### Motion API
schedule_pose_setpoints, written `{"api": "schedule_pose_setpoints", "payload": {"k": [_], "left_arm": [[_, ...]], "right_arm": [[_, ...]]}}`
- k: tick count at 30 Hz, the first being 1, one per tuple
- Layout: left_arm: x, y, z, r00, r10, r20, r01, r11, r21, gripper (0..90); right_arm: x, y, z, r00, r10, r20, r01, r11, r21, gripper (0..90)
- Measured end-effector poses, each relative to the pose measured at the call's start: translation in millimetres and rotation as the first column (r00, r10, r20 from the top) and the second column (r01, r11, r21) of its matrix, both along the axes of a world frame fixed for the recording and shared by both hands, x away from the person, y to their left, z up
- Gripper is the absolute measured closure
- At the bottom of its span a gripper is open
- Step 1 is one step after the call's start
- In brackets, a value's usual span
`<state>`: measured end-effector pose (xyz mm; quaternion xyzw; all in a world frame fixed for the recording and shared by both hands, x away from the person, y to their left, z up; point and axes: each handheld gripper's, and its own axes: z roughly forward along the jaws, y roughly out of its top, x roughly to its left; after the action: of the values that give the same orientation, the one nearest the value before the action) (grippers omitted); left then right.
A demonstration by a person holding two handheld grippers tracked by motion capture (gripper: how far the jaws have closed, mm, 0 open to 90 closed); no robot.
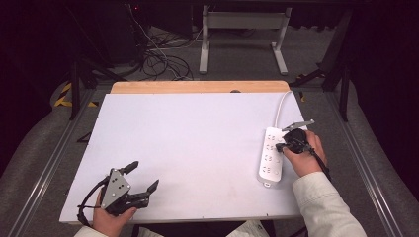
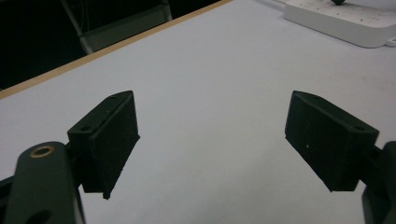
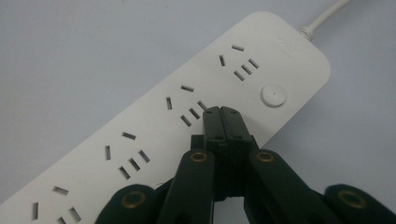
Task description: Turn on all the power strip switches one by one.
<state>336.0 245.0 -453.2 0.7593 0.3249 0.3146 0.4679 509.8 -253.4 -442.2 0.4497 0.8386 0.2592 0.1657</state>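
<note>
A white power strip (image 1: 271,155) lies at the right side of the white board, its cord (image 1: 281,103) running toward the far edge. Seen close up, the power strip (image 3: 154,126) has several socket groups and a round button (image 3: 273,95) near the cord end. My right gripper (image 1: 282,146) hovers over the strip, and its jaws are pressed together with nothing between them; the tips of the right gripper (image 3: 221,112) sit beside a socket group, short of the button. My left gripper (image 1: 144,177) rests at the near left, open and empty, its left gripper (image 2: 212,135) jaws wide apart over bare board.
The white board (image 1: 188,148) lies on a wooden table whose far edge (image 1: 197,87) shows behind it. Beyond stand a metal stand (image 1: 242,39) and loose cables (image 1: 158,59) on the floor. Rails run along both sides of the table.
</note>
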Motion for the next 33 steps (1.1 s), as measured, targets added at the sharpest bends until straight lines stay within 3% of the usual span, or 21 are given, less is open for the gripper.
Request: {"api": "schedule_pose_setpoints", "payload": {"k": [5,24,28,30,31,32,33], "left_arm": [[-0.1,-0.1,0.0,1.0,-0.001,0.0,0.001,1.0,0.0,17.9],[-0.9,-1.8,-0.6,1.0,-0.005,-0.007,0.004,1.0,-0.007,17.8],[-0.7,-0.9,0.1,1.0,-0.004,0.001,0.004,1.0,-0.004,17.9],[-0.3,-0.8,0.1,1.0,-0.005,0.0,0.005,1.0,-0.004,17.9],[0.1,-0.5,0.2,1.0,-0.004,0.001,0.004,1.0,-0.003,17.9],[0.2,-0.5,0.0,1.0,-0.003,-0.002,0.003,1.0,-0.006,17.9],[0.5,-0.9,-0.4,1.0,-0.002,-0.009,0.002,0.9999,-0.013,17.9]], "right_arm": [[0.0,2.8,0.7,1.0,0.008,-0.006,-0.008,0.9996,-0.027,90.0],[-0.1,6.2,-0.6,1.0,-0.004,-0.004,0.004,0.9985,-0.055,90.0],[1.6,4.1,0.3,0.9999,0.001,-0.014,-0.002,0.9994,-0.035,90.0],[2.2,3.0,4.6,0.9998,0.021,0.002,-0.021,0.9994,-0.029,90.0],[0.8,2.1,8.4,0.9993,0.012,0.034,-0.011,0.9996,-0.026,90.0],[-2.0,0.0,15.3,0.997,0.004,0.077,-0.006,0.9998,0.019,90.0],[-3.3,-1.3,19.1,0.9958,0.003,0.091,-0.008,0.9985,0.054,90.0]]}}
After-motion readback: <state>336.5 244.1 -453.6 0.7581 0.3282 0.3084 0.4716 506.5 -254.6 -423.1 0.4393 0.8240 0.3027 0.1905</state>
